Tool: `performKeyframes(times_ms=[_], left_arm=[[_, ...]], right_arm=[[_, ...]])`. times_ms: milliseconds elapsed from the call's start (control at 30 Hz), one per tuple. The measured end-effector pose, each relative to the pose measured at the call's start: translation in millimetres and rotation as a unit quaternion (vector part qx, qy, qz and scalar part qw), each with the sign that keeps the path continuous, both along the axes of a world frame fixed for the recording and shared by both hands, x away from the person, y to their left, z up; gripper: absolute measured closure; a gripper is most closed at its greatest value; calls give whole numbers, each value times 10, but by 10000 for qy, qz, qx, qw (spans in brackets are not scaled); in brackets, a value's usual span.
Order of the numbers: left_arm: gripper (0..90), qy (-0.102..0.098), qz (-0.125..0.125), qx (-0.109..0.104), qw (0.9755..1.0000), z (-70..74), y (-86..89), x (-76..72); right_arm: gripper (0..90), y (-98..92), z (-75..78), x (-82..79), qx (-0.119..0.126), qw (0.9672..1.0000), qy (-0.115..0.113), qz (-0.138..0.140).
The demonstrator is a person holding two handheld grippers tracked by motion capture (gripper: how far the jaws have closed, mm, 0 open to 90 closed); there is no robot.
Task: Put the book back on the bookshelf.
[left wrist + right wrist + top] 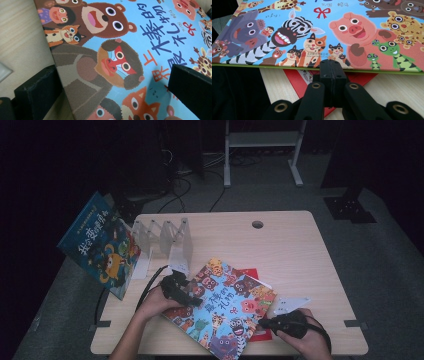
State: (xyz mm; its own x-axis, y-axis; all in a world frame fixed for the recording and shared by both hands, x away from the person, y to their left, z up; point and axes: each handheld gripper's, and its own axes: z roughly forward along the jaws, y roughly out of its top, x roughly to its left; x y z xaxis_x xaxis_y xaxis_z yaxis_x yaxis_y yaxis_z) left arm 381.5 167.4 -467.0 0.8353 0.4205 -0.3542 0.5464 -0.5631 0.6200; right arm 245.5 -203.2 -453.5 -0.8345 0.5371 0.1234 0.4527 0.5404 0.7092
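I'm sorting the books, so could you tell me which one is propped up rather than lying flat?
The blue monster book at the table's left edge leans tilted; the animal-cover book lies flat between the grippers.

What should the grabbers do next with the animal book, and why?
Probably close the left gripper on the animal book. Its jaws stand open, one on each side of the cover's edge, while the right gripper sits shut at the opposite edge. Gripping first would let the book be lifted toward the clear rack.
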Motion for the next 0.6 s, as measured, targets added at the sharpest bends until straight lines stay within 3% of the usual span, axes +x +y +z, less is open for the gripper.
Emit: performKeyframes(times_ms=[100,367,433,600], left_arm=[[0,59,22,-49,10000,-13,-4,-2],[0,176,-43,107,9998,28,-23,14],[0,264,-36,64,9996,40,-4,20],[0,260,4,12,9997,49,35,26]], right_arm=[[888,3,5,2,-17,10000,36,-17],[888,9,5,2,-24,10000,52,-49],[890,9,1,3,-9,10000,44,-60],[890,26,-11,11,20,10000,-17,-83]])
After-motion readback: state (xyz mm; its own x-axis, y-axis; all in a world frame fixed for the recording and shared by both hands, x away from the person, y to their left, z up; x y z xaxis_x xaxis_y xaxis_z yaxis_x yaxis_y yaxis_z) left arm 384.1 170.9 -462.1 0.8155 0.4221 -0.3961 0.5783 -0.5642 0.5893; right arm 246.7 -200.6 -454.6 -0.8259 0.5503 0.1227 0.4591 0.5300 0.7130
